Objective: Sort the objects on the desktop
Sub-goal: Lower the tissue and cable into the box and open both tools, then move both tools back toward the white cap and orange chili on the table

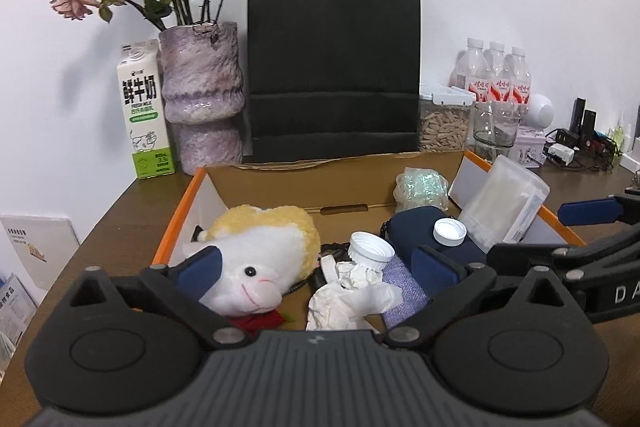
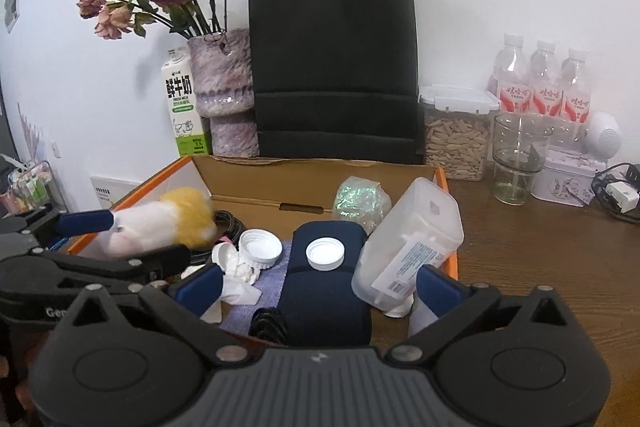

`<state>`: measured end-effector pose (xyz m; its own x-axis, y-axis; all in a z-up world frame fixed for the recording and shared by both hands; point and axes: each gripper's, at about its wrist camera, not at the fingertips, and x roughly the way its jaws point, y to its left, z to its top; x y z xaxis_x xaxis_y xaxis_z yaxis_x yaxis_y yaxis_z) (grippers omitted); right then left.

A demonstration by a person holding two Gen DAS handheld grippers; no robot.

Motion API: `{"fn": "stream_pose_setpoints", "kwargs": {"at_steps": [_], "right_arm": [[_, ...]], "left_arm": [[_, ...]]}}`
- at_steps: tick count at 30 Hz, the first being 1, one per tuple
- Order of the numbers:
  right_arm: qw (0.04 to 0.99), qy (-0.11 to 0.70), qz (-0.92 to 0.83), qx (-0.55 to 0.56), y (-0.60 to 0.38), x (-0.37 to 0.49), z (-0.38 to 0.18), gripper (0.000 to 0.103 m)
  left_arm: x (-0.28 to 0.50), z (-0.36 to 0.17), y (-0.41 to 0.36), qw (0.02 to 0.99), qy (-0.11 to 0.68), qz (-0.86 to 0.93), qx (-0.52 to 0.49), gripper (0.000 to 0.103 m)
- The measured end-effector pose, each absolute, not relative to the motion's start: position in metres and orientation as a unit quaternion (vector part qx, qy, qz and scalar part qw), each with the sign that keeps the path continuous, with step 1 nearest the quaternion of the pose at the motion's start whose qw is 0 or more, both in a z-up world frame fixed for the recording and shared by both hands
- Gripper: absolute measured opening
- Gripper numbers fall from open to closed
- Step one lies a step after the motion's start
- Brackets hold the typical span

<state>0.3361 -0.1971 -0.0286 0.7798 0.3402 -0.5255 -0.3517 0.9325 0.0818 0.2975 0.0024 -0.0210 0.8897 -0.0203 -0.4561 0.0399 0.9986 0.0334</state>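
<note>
An open cardboard box [image 1: 280,183] with orange edges holds mixed items. In the left wrist view my left gripper [image 1: 316,273] is open over its near end, with a white and yellow plush toy [image 1: 260,259] by the left finger, and crumpled tissue [image 1: 344,297] with a white cap [image 1: 370,247] between the fingers. In the right wrist view my right gripper [image 2: 320,287] is open above a navy pouch [image 2: 326,287] that carries a white lid [image 2: 325,254]. A clear plastic container [image 2: 408,247] leans by its right finger.
A black paper bag [image 1: 334,63], a purple vase with dried roses [image 1: 202,99] and a milk carton [image 1: 144,111] stand behind the box. A seed jar [image 2: 456,139], a glass [image 2: 516,163], water bottles [image 2: 544,83] and a tin [image 2: 568,179] stand at right on the wooden desk [image 2: 560,267].
</note>
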Motion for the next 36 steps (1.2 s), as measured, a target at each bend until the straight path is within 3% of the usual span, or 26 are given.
{"fn": "stream_pose_setpoints", "kwargs": {"at_steps": [20,36], "right_arm": [[0.95,0.251,0.184,-0.033,-0.186,0.283,-0.019,0.103],[0.938,0.28,0.195,-0.064,-0.162,0.24,-0.046,0.103]], "left_arm": [[0.245,-0.012,0.022,0.976,0.218,0.005,0.019,0.103],[0.21,-0.039,0.065,0.964,0.264,0.029,0.028,0.103]]}}
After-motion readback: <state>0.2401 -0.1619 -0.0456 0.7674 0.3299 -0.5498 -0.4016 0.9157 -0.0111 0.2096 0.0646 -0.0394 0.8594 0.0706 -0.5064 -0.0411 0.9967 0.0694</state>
